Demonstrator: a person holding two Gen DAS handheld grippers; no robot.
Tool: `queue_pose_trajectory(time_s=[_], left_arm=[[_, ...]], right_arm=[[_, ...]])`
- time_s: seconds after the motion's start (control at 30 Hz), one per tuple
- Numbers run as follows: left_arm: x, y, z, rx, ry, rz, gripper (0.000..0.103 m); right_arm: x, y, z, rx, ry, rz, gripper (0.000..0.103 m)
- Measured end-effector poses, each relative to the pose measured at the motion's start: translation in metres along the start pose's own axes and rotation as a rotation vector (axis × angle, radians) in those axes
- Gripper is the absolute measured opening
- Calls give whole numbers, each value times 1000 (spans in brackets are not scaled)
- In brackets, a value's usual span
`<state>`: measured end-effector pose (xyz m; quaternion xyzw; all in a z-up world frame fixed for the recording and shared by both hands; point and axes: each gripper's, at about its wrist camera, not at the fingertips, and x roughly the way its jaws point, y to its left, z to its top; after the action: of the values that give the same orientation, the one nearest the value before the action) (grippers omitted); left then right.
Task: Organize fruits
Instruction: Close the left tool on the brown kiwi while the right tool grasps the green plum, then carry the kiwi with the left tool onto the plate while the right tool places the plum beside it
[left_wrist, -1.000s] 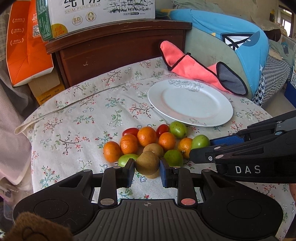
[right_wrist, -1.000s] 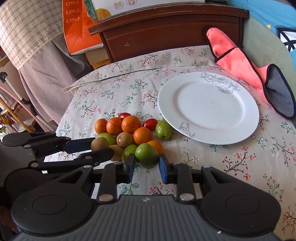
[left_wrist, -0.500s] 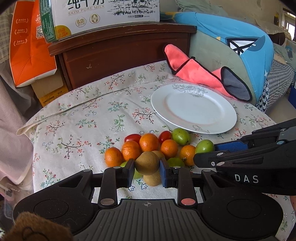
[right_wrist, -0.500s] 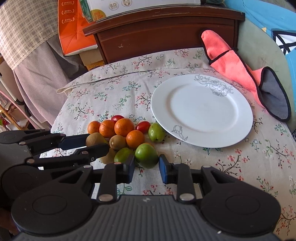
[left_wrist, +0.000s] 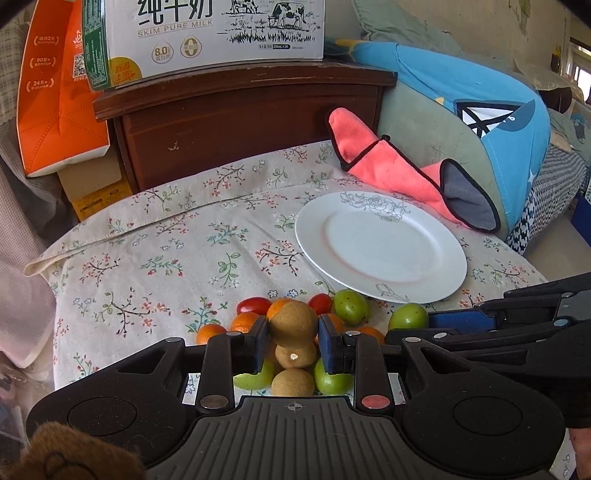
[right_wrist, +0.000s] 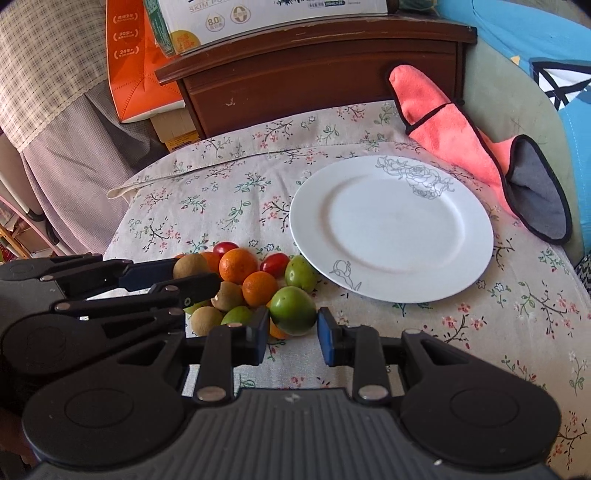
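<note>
Left wrist view: left gripper (left_wrist: 293, 334) pinches a brown kiwi (left_wrist: 293, 324) btwn its blue pads, fruit lifted above the pile. Below it 2 more brown kiwis, one (left_wrist: 296, 355) just under the held one, another (left_wrist: 293, 383) nearer the cam, w/ green fruits either side. Behind sit small oranges (left_wrist: 244, 322), red cherry tomatoes (left_wrist: 253, 305) and a green plum (left_wrist: 351, 309). White plate (left_wrist: 380, 245) lies beyond the pile to the right, nothing on it.

Right wrist view: right gripper (right_wrist: 293, 331) has its fingers closed around a green plum (right_wrist: 293, 310); left pad touches it, right pad looks right at its edge, can't tell if it fully bears. Plum sits at the near right end of the pile, partly over an orange. Left gripper's fingers (right_wrist: 147, 275) come in from the left side, holding the kiwi by the oranges. Plate's rim (right_wrist: 391, 227) is just beside another green plum (right_wrist: 300, 273). All on a floral tablecloth (right_wrist: 221, 199); pink oven mitt (right_wrist: 476, 147) lies past the plate, milk carton box (left_wrist: 207, 37) on a wooden cabinet (left_wrist: 251, 122) at the back.
</note>
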<state>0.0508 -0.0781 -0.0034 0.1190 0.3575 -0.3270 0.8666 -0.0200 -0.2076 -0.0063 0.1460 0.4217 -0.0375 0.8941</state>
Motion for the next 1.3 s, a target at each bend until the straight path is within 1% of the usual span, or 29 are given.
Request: queue_pose_trajectory(time_s=[0.1, 0.2, 0.3, 0.47, 0.67, 0.77, 0.9, 1.03, 1.2, 1.3], left_arm=[[7, -8, 8, 29, -16, 12, 26], [14, -9, 15, 14, -16, -4, 26], [23, -11, 21, 4, -10, -11, 26], [35, -17, 31, 17, -13, -22, 26], [55, -22, 40, 4, -1, -46, 26], [66, -28, 43, 16, 5, -72, 26], [78, -35, 44, 24, 17, -78, 26], [88, -32, 44, 11, 28, -74, 26], [93, -31, 47, -15, 30, -94, 26], [96, -33, 48, -12, 25, -94, 26]], right_arm=[[2, -6, 4, 23, 3, -20, 28], [3, -16, 11, 81, 2, -32, 28], [1, -21, 16, 84, -11, -44, 28], [8, -41, 21, 194, 14, -22, 28], [18, -59, 25, 286, 31, -21, 28], [21, -68, 25, 302, 15, -58, 28], [21, -79, 26, 330, -1, -78, 28], [26, -84, 30, 343, -4, -85, 28], [32, -90, 33, 356, -16, -97, 28], [35, -96, 35, 366, -24, -100, 28]])
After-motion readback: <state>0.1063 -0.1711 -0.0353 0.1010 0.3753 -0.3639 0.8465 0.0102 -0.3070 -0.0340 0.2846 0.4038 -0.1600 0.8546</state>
